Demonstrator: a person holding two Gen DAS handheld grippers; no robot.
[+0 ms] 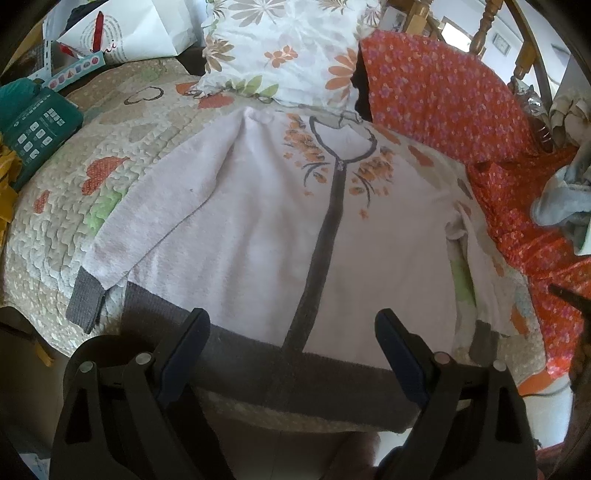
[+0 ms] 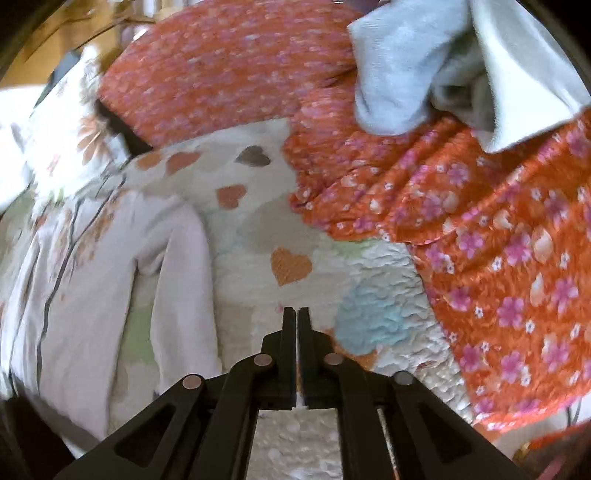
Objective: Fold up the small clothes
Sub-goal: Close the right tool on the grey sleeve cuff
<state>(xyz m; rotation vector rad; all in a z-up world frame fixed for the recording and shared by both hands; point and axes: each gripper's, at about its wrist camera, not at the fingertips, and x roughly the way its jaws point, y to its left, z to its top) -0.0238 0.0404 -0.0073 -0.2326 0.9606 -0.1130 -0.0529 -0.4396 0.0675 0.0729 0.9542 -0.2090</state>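
Note:
A small white zip cardigan (image 1: 258,221) with grey trim and orange flower print lies flat, front up, on a quilted bedspread (image 1: 74,221). Its left sleeve lies folded down along the body, grey cuff (image 1: 86,301) near the hem. My left gripper (image 1: 291,325) is open and empty, its fingers spread over the grey hem band (image 1: 295,376). In the right wrist view the cardigan (image 2: 92,277) lies at the left with its other sleeve (image 2: 184,295) beside the body. My right gripper (image 2: 297,314) is shut and empty over bare quilt (image 2: 314,369), right of that sleeve.
An orange flowered cloth (image 1: 461,99) (image 2: 498,258) lies at the right with a pale blue garment (image 2: 443,62) on it. A floral pillow (image 1: 288,48) lies behind the cardigan. A teal package (image 1: 37,125) and white bag (image 1: 129,29) sit at the far left. The bed edge is close below.

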